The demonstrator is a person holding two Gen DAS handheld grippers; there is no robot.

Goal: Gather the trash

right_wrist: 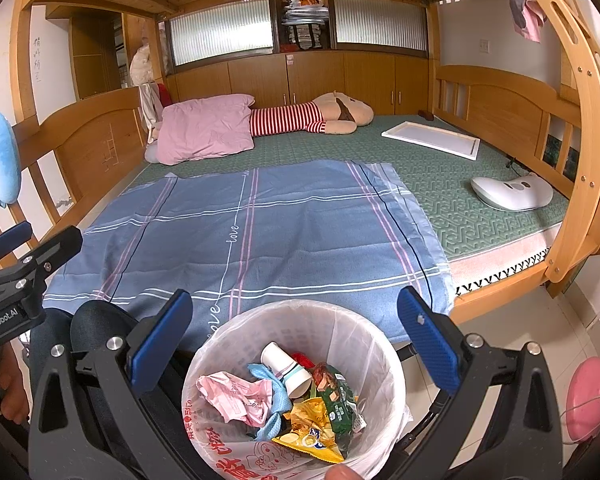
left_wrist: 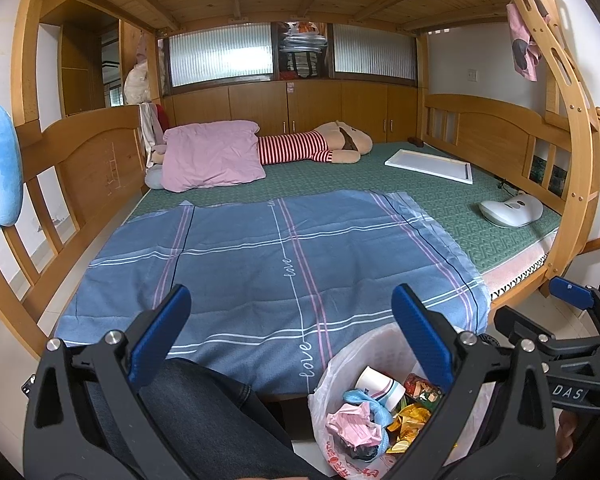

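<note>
Collection appears complete: left gripper (left_wrist: 288, 336) and right gripper (right_wrist: 296, 336) spread wide, empty, above filled bin (right_wrist: 340, 320); next, verify bedspread (right_wrist: 260, 232).

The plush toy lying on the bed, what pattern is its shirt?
Red and white stripes on the plush toy, clearest in the right wrist view.

We see our right gripper (right_wrist: 296, 340) open wide above a white trash bin (right_wrist: 364, 344) lined with a plastic bag. Inside the bin lie a paper cup (right_wrist: 286, 368), crumpled pink paper (right_wrist: 232, 398), a blue cloth (right_wrist: 274, 396), a green snack bag (right_wrist: 338, 400) and a yellow wrapper (right_wrist: 310, 432). Our left gripper (right_wrist: 16, 280) shows at the left edge. Behind the bin is a blue sheet (right_wrist: 260, 232) on the bed.
</note>
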